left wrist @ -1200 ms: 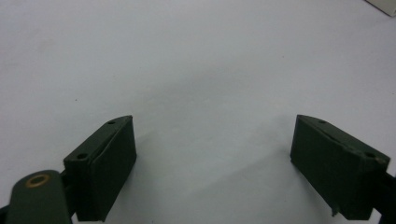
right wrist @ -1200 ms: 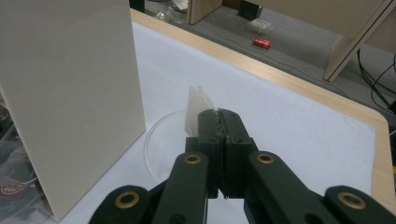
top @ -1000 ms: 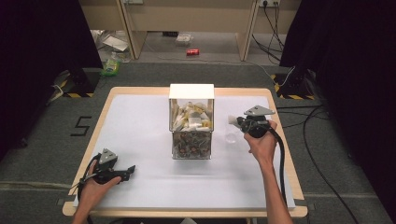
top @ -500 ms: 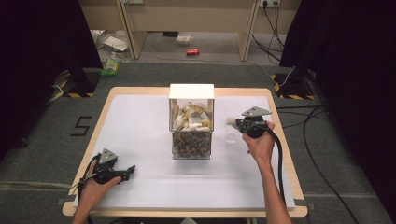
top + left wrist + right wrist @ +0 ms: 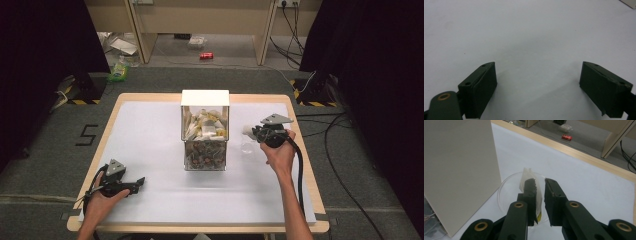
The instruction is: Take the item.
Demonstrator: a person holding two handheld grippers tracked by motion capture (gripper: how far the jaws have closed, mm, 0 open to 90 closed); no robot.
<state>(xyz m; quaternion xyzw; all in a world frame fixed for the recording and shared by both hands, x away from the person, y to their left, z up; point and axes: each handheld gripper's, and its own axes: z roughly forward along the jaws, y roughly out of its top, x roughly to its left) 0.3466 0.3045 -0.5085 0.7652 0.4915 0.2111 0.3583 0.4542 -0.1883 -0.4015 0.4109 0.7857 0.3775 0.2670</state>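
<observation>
Sachet between right gripper jaws

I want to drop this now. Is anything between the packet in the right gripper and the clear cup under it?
Nothing visible. In the right gripper view, the right gripper holds the white packet directly over the open mouth of the clear cup. The tall box stands beside the cup, not over it.

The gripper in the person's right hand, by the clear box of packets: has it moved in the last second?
Yes, slightly: the right gripper has edged left toward the clear box, over the transparent cup.
</observation>
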